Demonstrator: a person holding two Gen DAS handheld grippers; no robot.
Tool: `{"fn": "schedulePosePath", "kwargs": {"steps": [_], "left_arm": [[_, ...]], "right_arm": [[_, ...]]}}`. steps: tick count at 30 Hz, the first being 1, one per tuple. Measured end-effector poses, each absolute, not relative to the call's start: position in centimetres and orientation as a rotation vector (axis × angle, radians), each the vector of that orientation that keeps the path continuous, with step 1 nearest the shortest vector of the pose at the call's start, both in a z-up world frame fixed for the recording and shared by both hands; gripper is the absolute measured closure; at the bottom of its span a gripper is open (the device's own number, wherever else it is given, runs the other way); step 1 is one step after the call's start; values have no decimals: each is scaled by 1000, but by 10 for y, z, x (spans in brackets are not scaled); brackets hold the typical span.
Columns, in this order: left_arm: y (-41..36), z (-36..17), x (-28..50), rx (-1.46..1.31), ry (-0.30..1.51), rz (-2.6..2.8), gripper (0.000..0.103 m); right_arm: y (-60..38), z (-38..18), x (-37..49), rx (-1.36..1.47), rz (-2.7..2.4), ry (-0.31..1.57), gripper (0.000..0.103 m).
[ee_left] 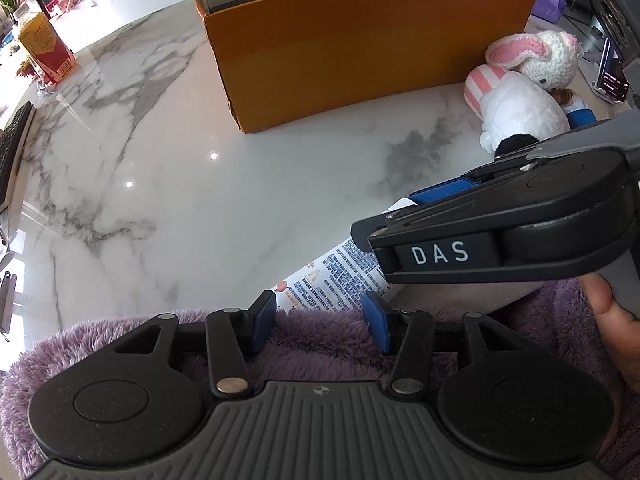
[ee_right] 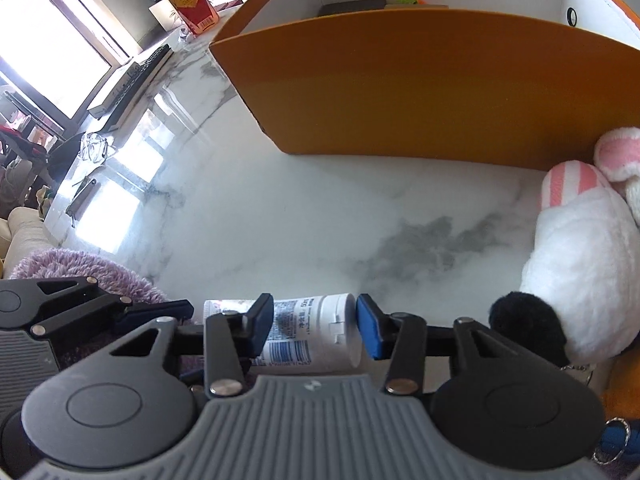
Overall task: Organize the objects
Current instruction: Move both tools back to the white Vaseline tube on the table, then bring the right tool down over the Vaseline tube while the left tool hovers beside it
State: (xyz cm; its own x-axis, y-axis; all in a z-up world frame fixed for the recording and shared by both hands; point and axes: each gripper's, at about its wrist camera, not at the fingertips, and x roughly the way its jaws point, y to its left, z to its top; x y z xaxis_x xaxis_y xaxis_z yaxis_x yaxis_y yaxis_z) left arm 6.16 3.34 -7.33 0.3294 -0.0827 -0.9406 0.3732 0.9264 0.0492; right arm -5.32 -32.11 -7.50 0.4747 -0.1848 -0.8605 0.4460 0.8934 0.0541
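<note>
Your right tool (ee_right: 315,330) is wide open around the tube (ee_right: 308,332), which lies sideways across its fingers, cap to the right.

The left gripper (ee_left: 320,322) is hovering low with its blue-padded fingers (ee_left: 265,316) spread apart, gripping nothing. The right gripper (ee_right: 315,326) is reaching in across the left one's front from the right, its own pads (ee_right: 369,330) also parted, the person's thumb (ee_left: 612,316) pressing its handle.
</note>
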Motion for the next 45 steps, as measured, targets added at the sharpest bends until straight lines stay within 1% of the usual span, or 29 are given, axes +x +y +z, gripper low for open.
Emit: {"fn": "schedulePosePath", "kwargs": {"steps": [4,6,7,9,11,17,20,21,22,24,25,27,28,31,33,34,38,39,41,45], "left_arm": [[36,-75,66,240,1226,-315,50],[37,-76,69,218,1233,-328,60],[37,-76,69,213,1232,-336,62],[34,-77,71,206,1229,-352,71],[29,-78,75,189,1226,-372,76],[8,-81,79,212,1193,-429,77],[5,-83,78,212,1194,-429,76],[6,-83,78,217,1191,-416,73],[10,-82,77,212,1187,-404,70],[20,-75,76,178,1173,-387,60],[25,-71,76,160,1165,-381,58],[36,-64,79,126,1160,-360,50],[41,-64,81,109,1165,-352,48],[50,-67,89,54,1186,-328,43],[50,-70,92,23,1198,-331,42],[49,-72,93,13,1200,-338,42],[43,-77,95,-5,1220,-342,42],[43,-77,94,-5,1222,-336,43],[44,-74,94,-2,1229,-325,43],[51,-65,92,3,1219,-285,43]], "right_arm": [[-322,-76,-54,282,-387,1007,59],[-323,-75,-56,285,-393,1010,60],[-323,-74,-56,284,-396,1011,60],[-323,-72,-58,272,-404,1012,61],[-324,-70,-62,261,-420,1014,62],[-338,-63,-78,272,-489,1013,62],[-346,-60,-84,286,-512,1006,61],[-348,-60,-86,292,-514,1005,61],[-350,-60,-86,298,-512,1004,61],[-352,-60,-89,314,-507,1000,62],[-352,-60,-90,317,-505,998,62],[-352,-60,-91,320,-497,994,64],[-352,-60,-92,322,-494,994,64],[-356,-58,-93,339,-486,992,69],[-359,-55,-96,356,-484,986,78],[-359,-54,-97,355,-484,983,80],[-353,-46,-101,314,-433,982,74],[-348,-44,-100,287,-406,988,67],[-337,-42,-96,200,-358,997,60],[-325,-49,-77,21,-286,1059,59]]}}
